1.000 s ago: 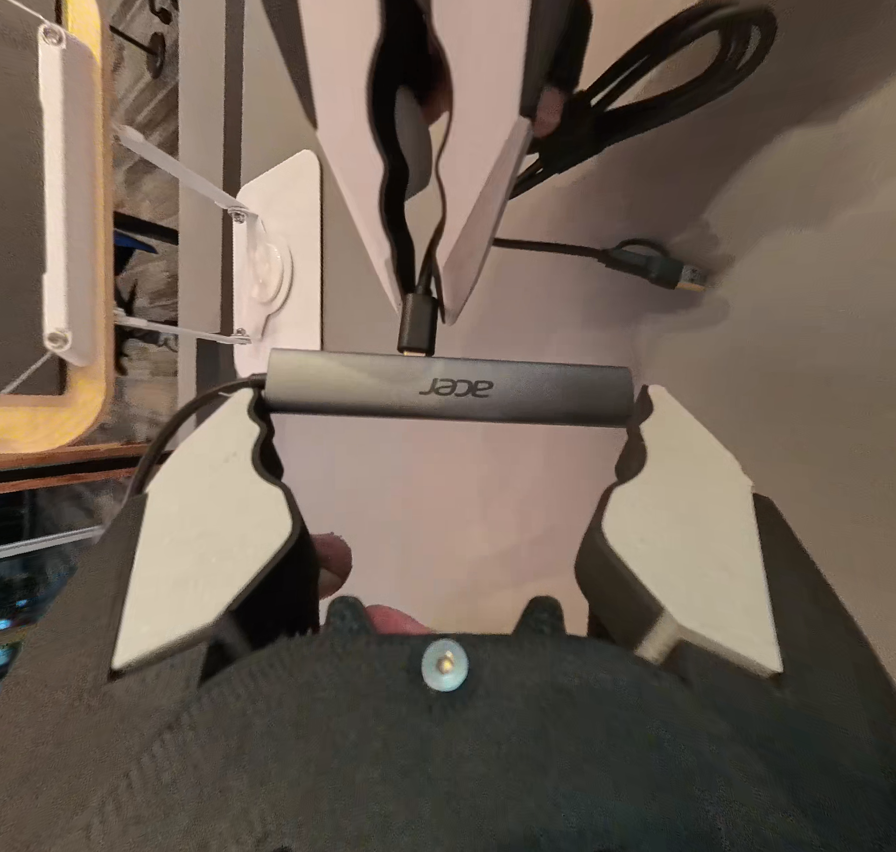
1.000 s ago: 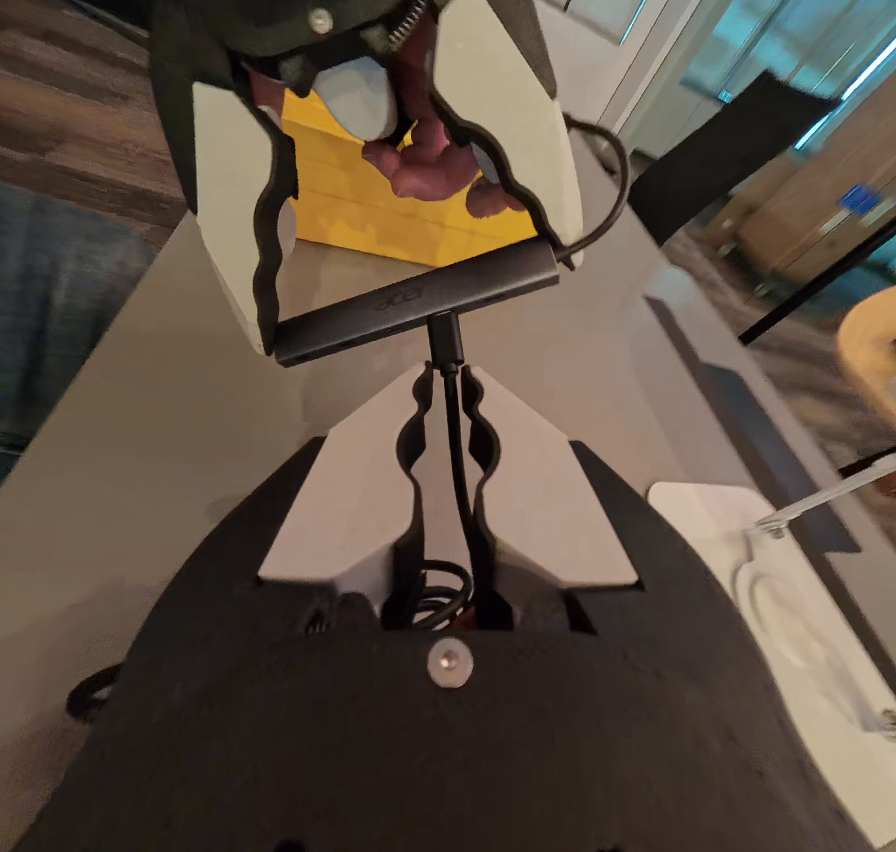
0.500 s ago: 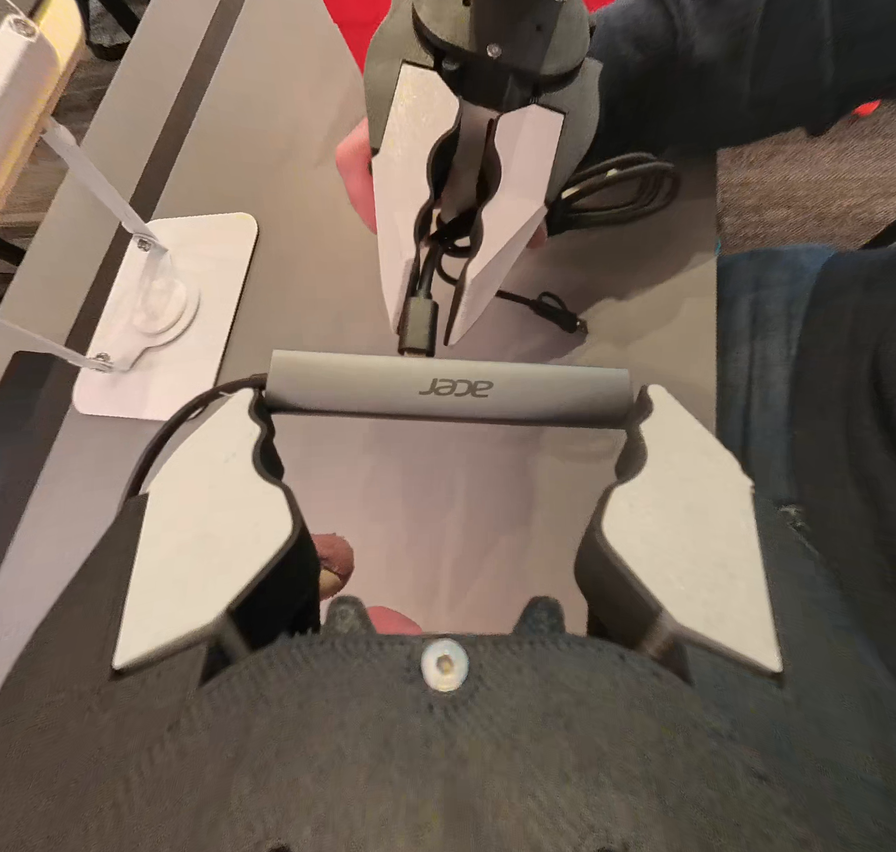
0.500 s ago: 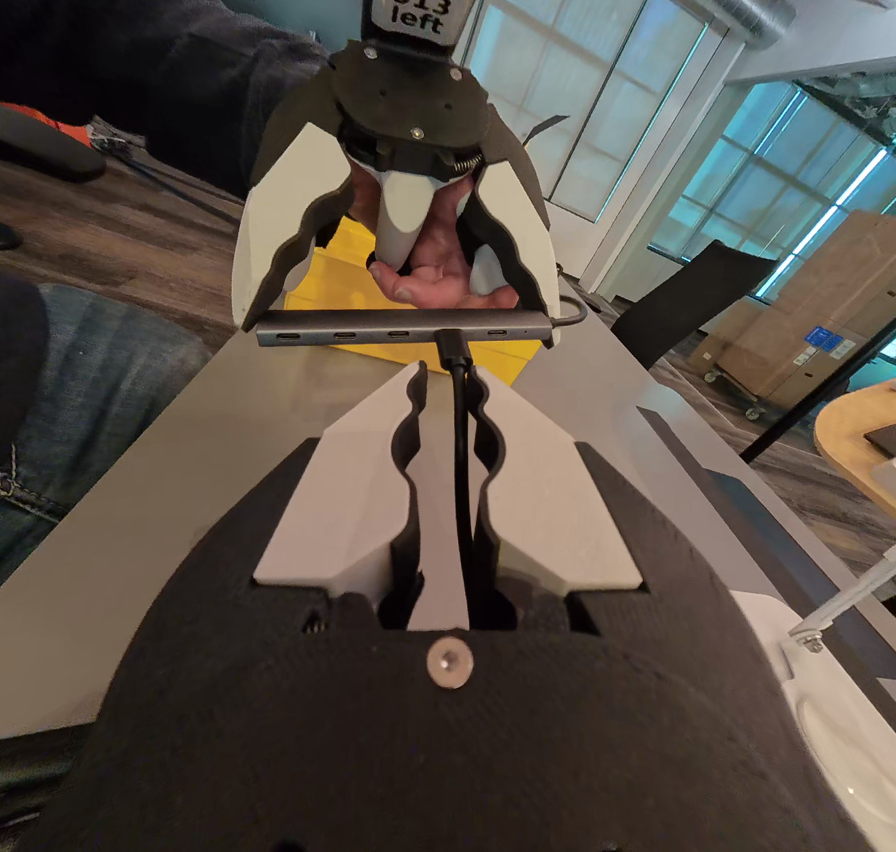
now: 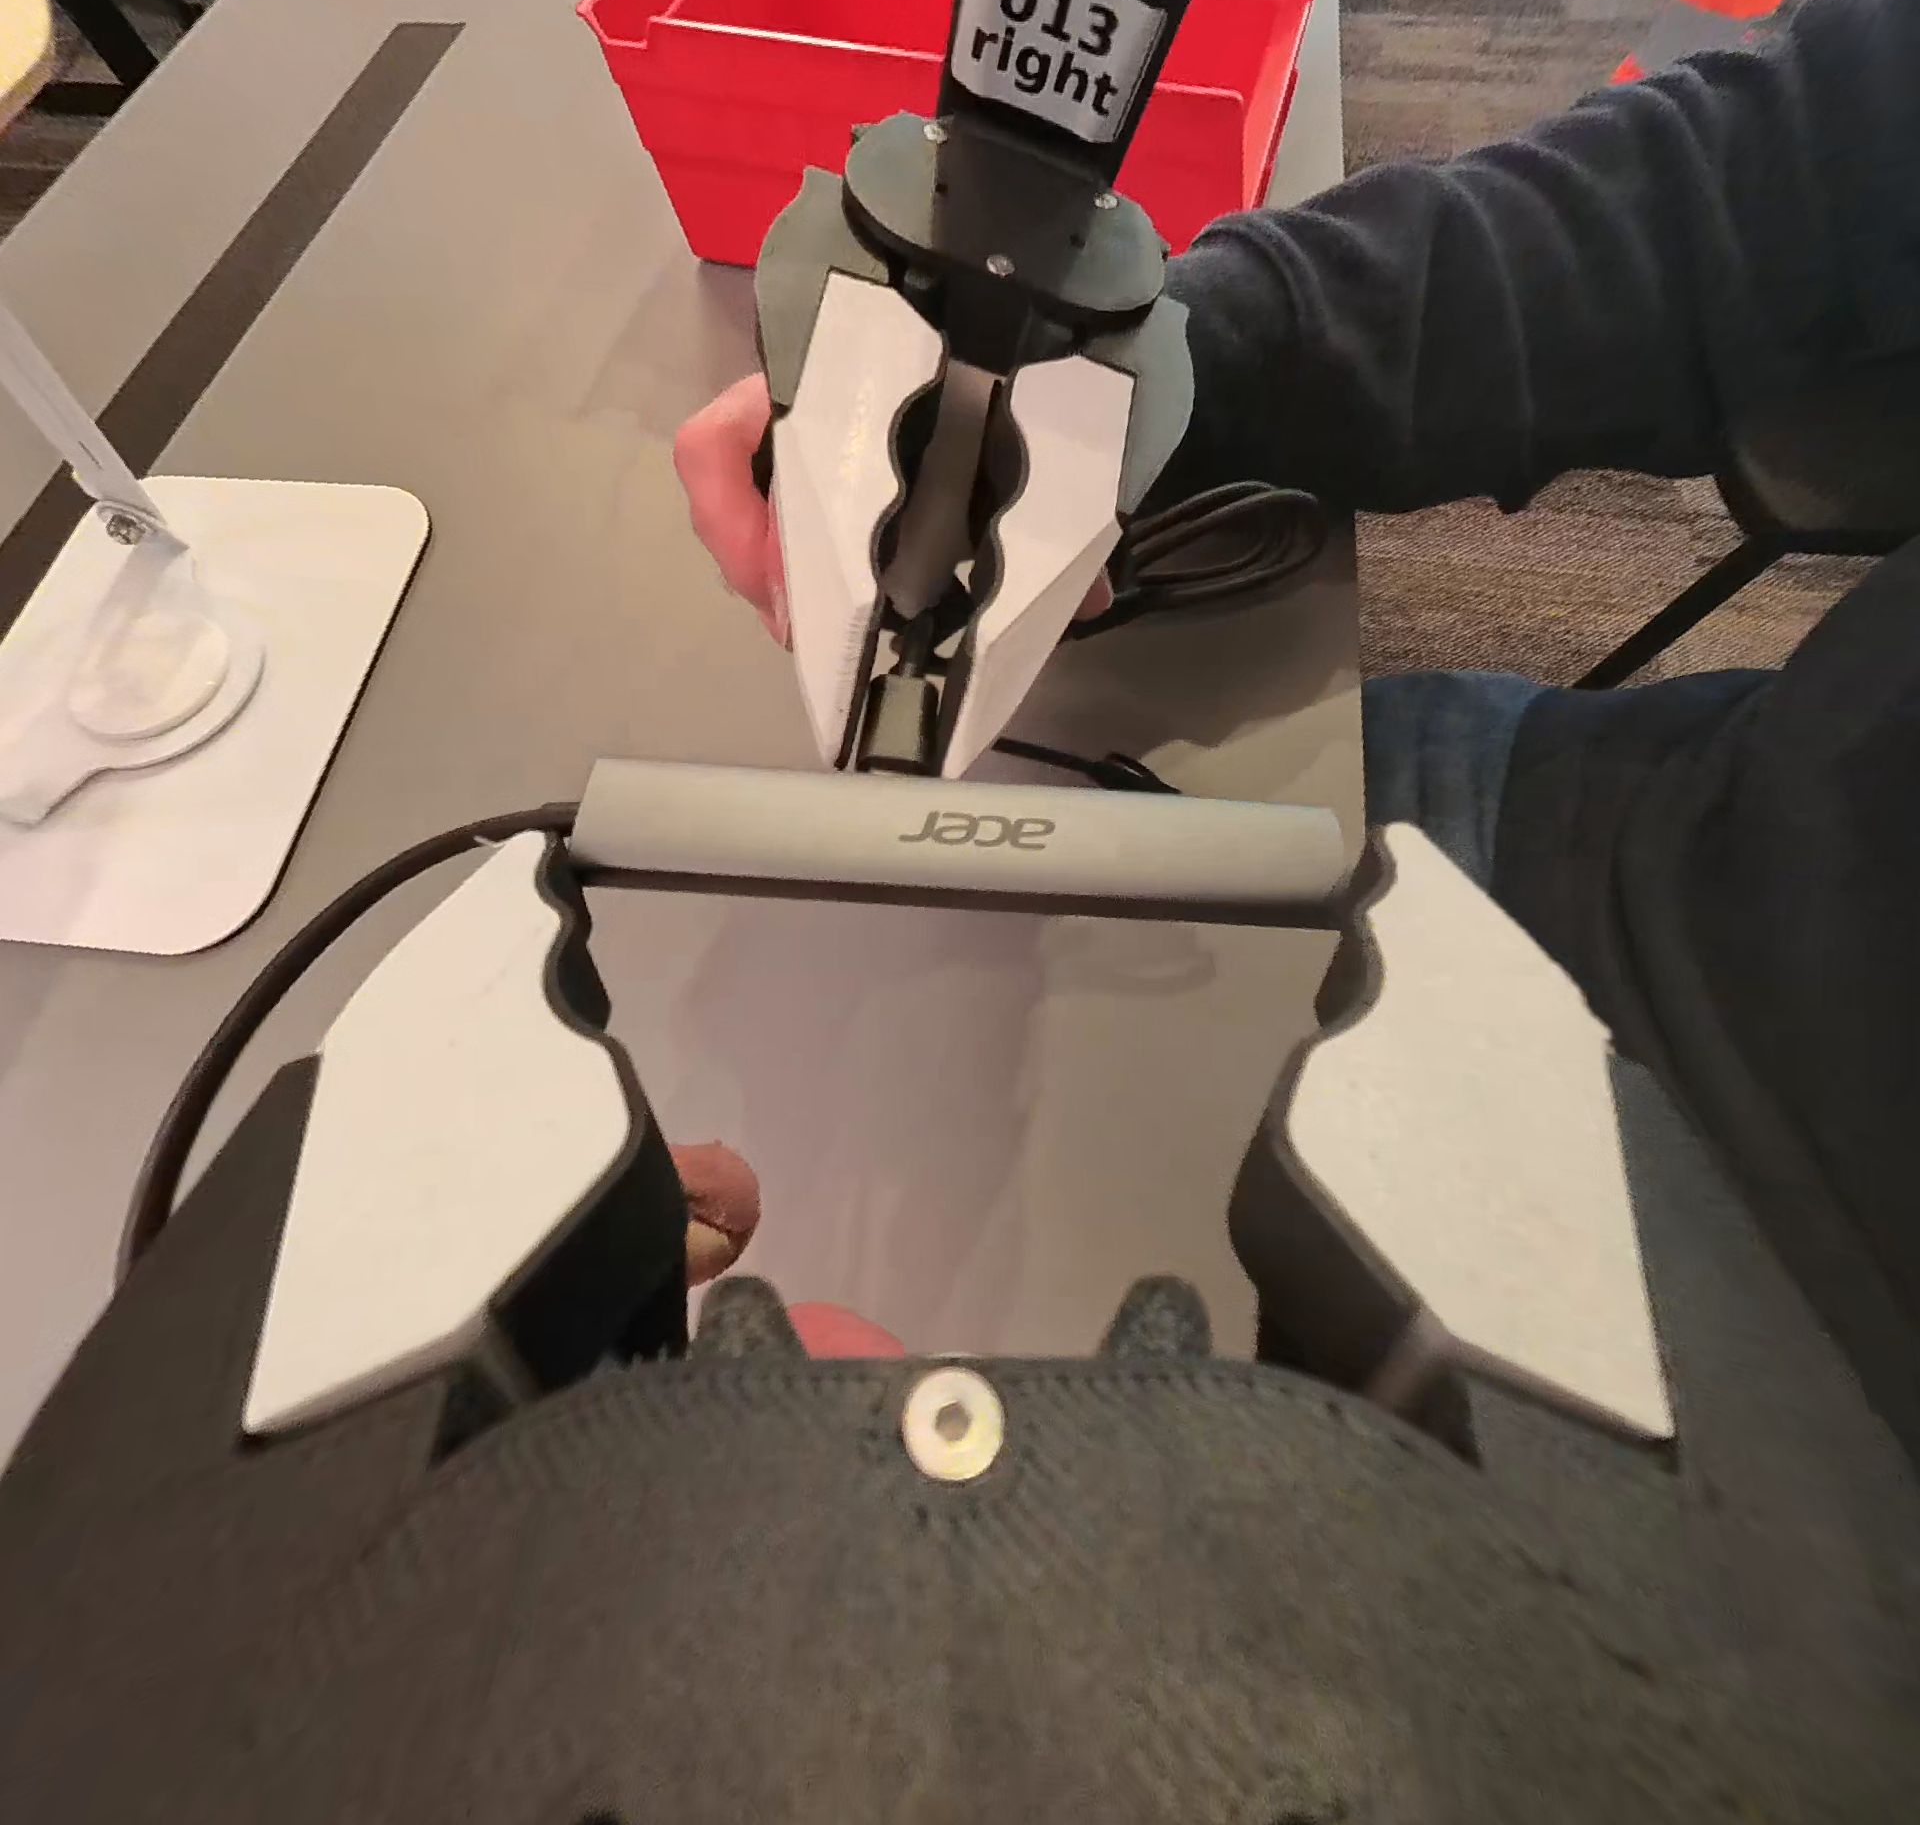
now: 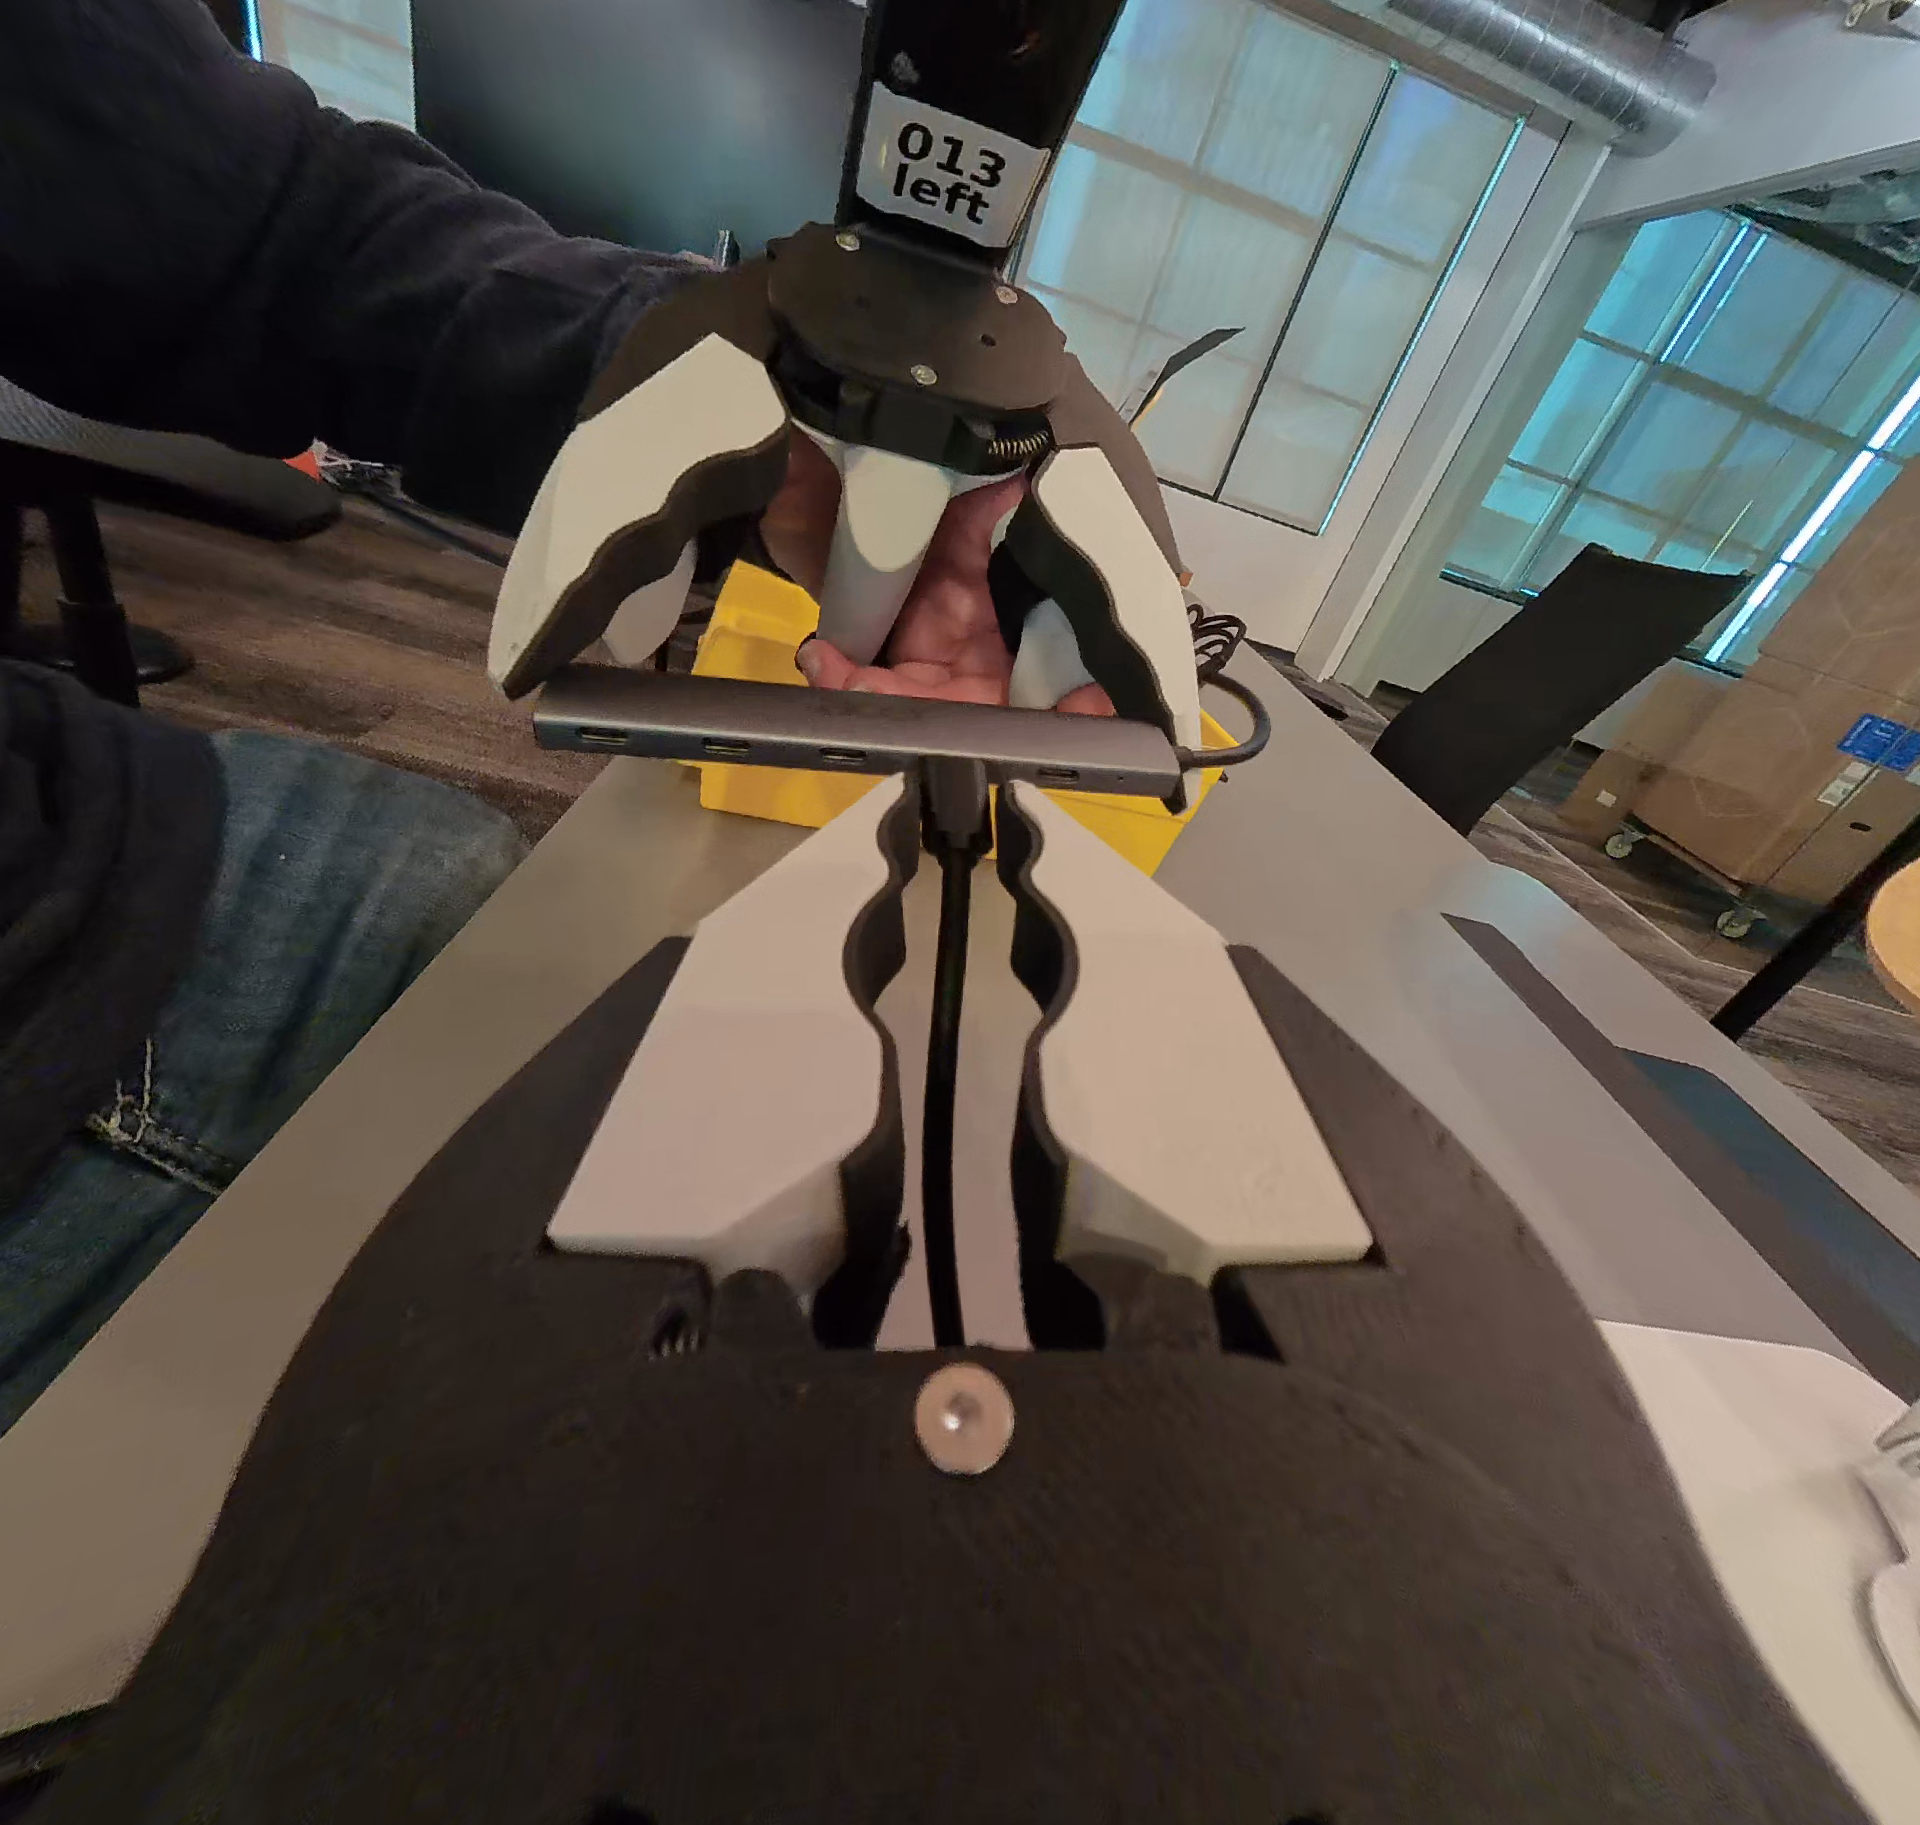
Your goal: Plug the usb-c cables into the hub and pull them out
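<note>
A grey hub (image 5: 961, 830) is held level above the table, clamped end to end by my left gripper (image 5: 961, 871). In the right wrist view the hub (image 6: 852, 726) shows its row of ports, with the left gripper (image 6: 847, 710) behind it. My right gripper (image 6: 951, 804) is shut on a black usb-c plug (image 6: 951, 799), which sits in a port right of the hub's middle. Its cable (image 6: 945, 1048) runs back between the fingers. In the left wrist view the right gripper (image 5: 899, 747) touches the hub's far side with the plug (image 5: 899, 726).
The hub's own black lead (image 5: 260, 996) loops off its left end. A red bin (image 5: 935, 61) stands at the table's far end and a yellow bin (image 6: 748, 778) at the other. A white stand base (image 5: 208, 715) lies left, coiled black cable (image 5: 1226, 549) right. The grippers are tip to tip, or close to it.
Both grippers have risen and tilted together, with the hub and plug held throughout. The right gripper's fingertips have moved up along the cable onto the plug, close against the hub.
</note>
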Available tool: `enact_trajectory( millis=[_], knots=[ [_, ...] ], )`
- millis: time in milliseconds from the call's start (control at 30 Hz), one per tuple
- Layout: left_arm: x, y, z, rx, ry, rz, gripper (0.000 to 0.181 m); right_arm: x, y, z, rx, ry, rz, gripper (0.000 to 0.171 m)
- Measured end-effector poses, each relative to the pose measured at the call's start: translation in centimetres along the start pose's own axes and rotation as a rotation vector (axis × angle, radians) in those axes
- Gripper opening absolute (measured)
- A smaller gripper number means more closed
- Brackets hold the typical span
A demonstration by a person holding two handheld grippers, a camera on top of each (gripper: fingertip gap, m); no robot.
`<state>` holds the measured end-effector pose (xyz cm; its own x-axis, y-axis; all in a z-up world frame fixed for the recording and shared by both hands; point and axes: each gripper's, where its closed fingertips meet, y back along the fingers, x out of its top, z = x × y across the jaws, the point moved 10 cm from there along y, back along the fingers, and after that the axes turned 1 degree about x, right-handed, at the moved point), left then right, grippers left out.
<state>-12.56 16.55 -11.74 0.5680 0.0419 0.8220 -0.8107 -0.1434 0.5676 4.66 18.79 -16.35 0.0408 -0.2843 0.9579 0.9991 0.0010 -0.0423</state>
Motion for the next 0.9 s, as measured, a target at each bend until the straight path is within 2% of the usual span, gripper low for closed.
enact_trajectory(
  millis=[133,167,200,233,300,333,400,533,600,733,833,900],
  knots=[
    [-0.3,-0.2,-0.1,-0.011,0.020,0.003,0.133,-0.4,0.1,0.0,0.022,-0.019,-0.001,0.009],
    [-0.4,0.0,-0.4,0.040,0.030,0.014,0.106,-0.6,0.0,-0.2,0.060,-0.027,-0.012,0.010],
    [-0.4,0.6,-1.1,0.132,0.056,0.095,0.083,-0.7,-0.1,-0.4,0.077,-0.038,-0.015,0.010],
    [-0.4,1.0,-1.3,0.066,0.083,0.142,0.061,-0.7,-0.1,-0.5,0.065,-0.050,-0.002,0.010],
    [-0.5,1.1,-1.4,0.041,0.089,0.125,0.094,-0.8,0.0,-0.2,0.056,-0.087,0.015,0.010],
    [-0.7,0.9,-1.1,0.032,0.062,0.092,0.102,-0.9,0.1,-0.1,0.050,-0.103,0.025,0.010],
    [-0.8,0.8,-0.6,0.059,0.034,0.074,0.105,-1.1,0.4,0.2,0.048,-0.134,0.033,0.010],
    [-0.8,0.5,0.3,0.129,-0.078,0.004,0.131,-1.6,0.4,0.4,0.071,-0.169,0.007,0.010],
    [-0.9,0.0,1.0,0.111,-0.121,-0.051,0.146,-1.6,0.3,0.4,0.076,-0.180,0.000,0.010],
    [-1.5,-1.5,1.6,0.167,-0.202,-0.150,0.146,-1.4,0.1,0.5,0.084,-0.180,-0.036,0.010],
    [-1.3,-2.2,1.8,0.280,-0.289,-0.189,0.146,-1.4,0.0,0.6,0.066,-0.172,-0.088,0.010],
    [-1.2,-2.4,2.2,0.337,-0.375,-0.198,0.139,-1.6,0.3,0.7,0.060,-0.179,-0.107,0.010]
  ],
)
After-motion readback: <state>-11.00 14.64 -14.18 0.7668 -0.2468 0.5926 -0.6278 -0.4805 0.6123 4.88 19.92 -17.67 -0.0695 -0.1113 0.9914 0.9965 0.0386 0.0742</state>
